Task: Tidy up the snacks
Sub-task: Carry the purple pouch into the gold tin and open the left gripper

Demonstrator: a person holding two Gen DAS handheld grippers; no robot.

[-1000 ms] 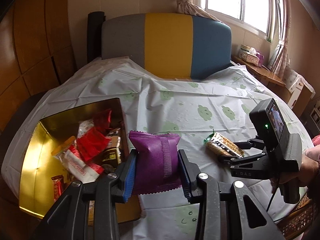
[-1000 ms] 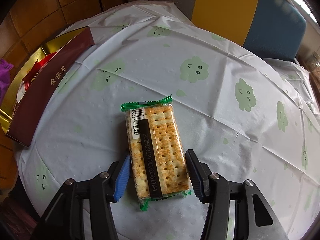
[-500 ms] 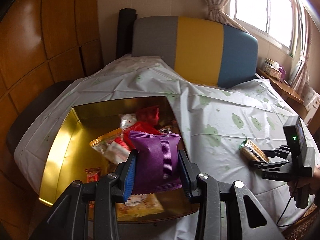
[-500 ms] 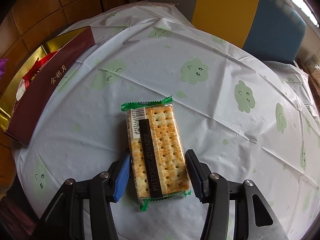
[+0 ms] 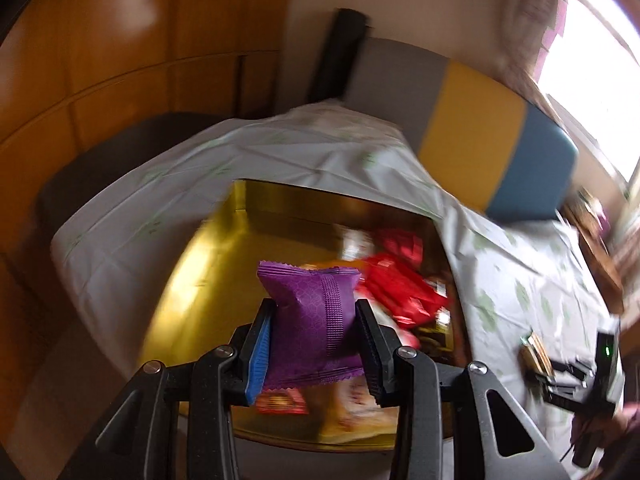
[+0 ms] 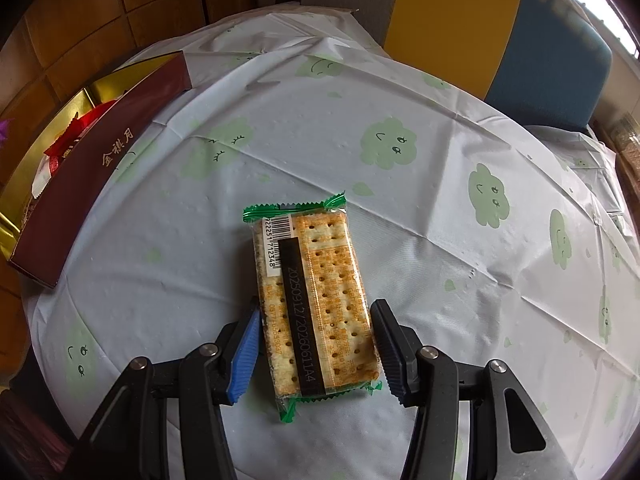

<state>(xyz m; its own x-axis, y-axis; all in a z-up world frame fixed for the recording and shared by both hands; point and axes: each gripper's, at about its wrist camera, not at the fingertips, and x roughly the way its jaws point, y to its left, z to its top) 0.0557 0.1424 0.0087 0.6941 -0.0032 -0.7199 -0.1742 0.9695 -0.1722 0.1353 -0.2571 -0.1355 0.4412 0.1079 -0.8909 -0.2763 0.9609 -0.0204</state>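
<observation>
While the left gripper holds the purple snack pouch pressed between its two pads, the pouch hangs in the air above the gold-lined box, over its near part, and it hides what lies directly behind it. Inside the box, to the right of the pouch, there are red wrappers and some other packets, but this view is blurred and I cannot read them or count them; one more reddish packet shows just under the pouch and it is partly covered by the gripper. The box stands on the table with the white cloth printed with green clouds, at its left side, and in the right wrist view only the dark red outer wall of the box with gold characters is seen, cut off at the left edge. The cracker pack with green ends lies flat on the cloth, well apart from the box. The right gripper has its jaws on both sides of the near half of this pack; the pads look very close to its long edges, but I cannot tell if they press on it. Behind the table stands a chair back in grey, yellow and blue, and its top is cut off.
</observation>
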